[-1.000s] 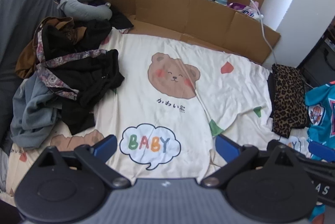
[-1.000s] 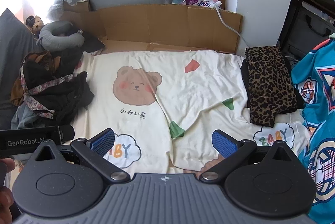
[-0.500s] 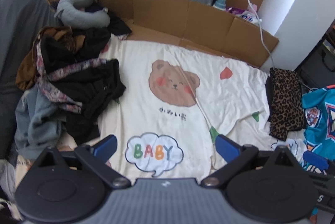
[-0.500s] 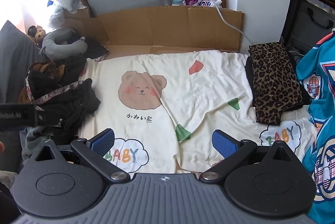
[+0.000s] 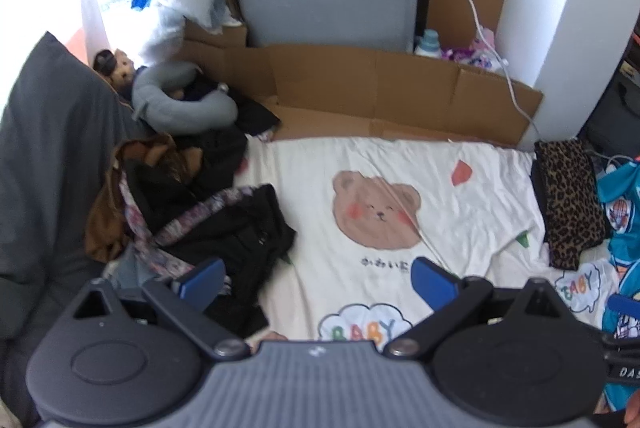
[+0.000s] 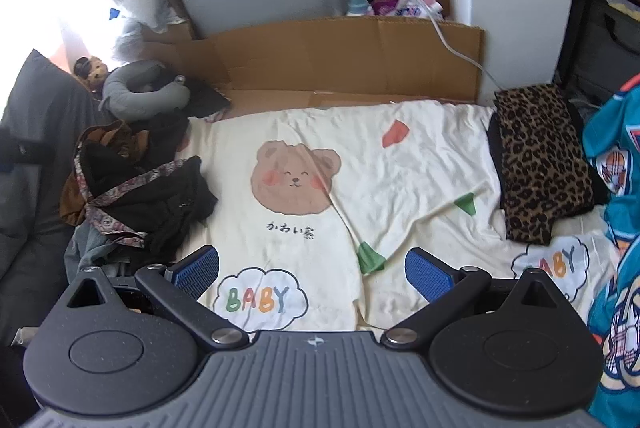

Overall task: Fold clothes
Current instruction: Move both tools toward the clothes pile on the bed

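both grippers—left gripper (image 5: 316,278), right gripper (image 6: 312,268)—spread wide, empty; loose clothes pile (image 6: 136,196) at 9 o'clock, leopard-print garment (image 6: 540,164) lying folded at 3—take one piece by its edge.

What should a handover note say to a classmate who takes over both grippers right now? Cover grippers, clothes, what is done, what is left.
Left gripper: open, empty, above the bed.
Right gripper: open, empty.
Unfolded clothes pile: left side of the bear-print sheet.
Leopard-print garment: lies folded at the right edge.
Teal jersey: far right, loose.
Done: maybe the leopard piece.
Left: pick a garment from the pile, spread it and fold it.
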